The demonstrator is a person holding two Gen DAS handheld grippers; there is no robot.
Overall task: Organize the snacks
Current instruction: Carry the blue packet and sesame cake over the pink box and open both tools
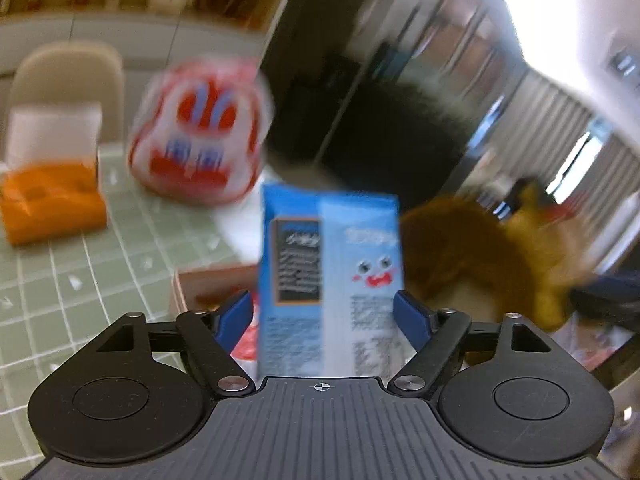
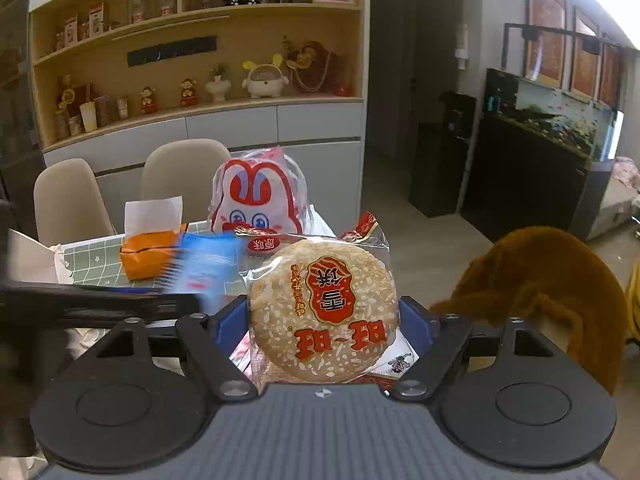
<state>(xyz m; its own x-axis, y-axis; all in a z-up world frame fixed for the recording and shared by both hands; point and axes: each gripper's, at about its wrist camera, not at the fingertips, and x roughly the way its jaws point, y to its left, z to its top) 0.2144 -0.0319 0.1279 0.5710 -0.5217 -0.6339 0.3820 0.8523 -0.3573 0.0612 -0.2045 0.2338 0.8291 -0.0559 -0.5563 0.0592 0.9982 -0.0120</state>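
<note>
Between right gripper [image 2: 324, 312] pads, round sesame-flecked rice cracker [image 2: 322, 312]; left gripper [image 1: 325, 312] clamping glossy blue packet [image 1: 328, 280].

Left wrist view: heavy motion blur throughout, red-and-white rabbit-print snack bag [image 1: 198, 132] smeared, blue printed snack packet [image 1: 328, 276] text unreadable. Blown-out glare top right, from bright window light. Right wrist view: mostly sharp, round rice cracker in clear wrapper [image 2: 322, 312] crisp, only blue packet [image 2: 208, 264] at left streaked. Even daylight, overexposed upper right corner. Strong fisheye bending at edges, dark vignette corners in both.
</note>
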